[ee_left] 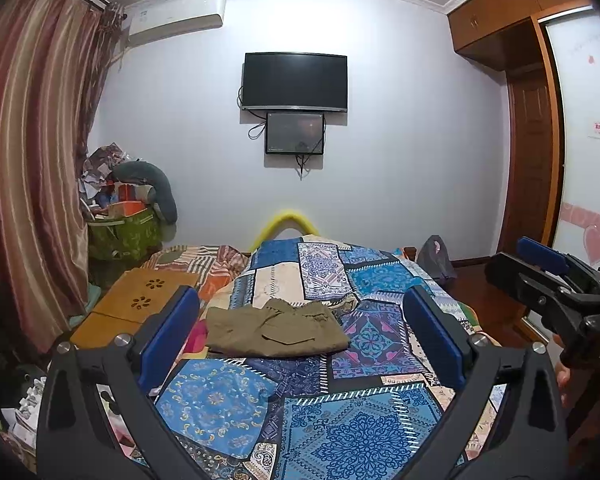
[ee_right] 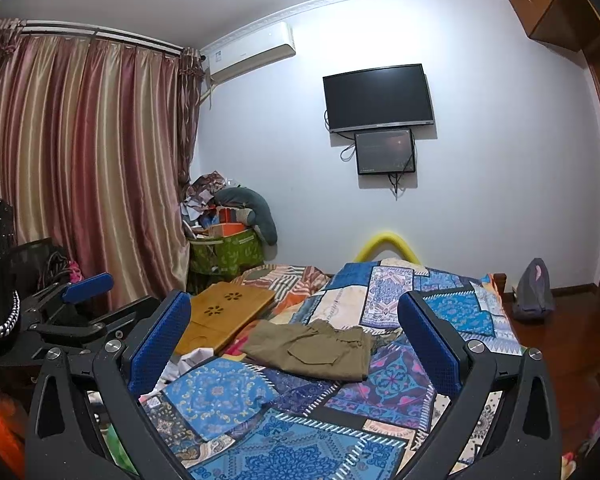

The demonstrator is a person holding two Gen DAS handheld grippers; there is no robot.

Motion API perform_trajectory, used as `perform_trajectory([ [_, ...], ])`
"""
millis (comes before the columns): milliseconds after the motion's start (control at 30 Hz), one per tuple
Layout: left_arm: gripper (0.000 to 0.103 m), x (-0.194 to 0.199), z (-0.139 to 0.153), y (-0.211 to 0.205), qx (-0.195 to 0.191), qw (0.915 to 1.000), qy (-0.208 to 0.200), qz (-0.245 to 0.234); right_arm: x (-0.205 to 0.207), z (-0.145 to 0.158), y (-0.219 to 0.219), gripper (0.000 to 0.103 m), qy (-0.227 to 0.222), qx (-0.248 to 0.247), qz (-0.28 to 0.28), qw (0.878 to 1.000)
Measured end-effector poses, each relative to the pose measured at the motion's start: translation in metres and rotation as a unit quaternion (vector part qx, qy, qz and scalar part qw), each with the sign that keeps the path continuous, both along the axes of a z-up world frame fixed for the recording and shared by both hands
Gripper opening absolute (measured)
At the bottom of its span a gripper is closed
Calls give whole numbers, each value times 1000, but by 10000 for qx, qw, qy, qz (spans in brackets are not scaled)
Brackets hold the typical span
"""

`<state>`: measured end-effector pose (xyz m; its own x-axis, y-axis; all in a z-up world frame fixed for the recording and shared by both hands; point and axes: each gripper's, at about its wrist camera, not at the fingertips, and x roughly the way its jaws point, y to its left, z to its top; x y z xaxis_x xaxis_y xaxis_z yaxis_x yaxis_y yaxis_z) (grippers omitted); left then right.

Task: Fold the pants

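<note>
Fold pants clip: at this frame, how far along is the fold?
Looks done: the olive pants lie as a compact folded bundle on the patchwork bedspread. In hand: nothing; the left gripper and right gripper are both open, held back from them. Left: at most tidying.

White letters "DAS" stand on the right tool's (ee_left: 548,264) black body.
</note>
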<state>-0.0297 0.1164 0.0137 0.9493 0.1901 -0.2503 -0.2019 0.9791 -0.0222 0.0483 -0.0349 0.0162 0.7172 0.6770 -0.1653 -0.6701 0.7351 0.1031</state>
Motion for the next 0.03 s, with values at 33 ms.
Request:
perform_trajectory([
  [33, 103, 1, 0, 0, -18, 10000, 6, -7, 0, 0, 0, 103, 9, -1, -2, 10000],
])
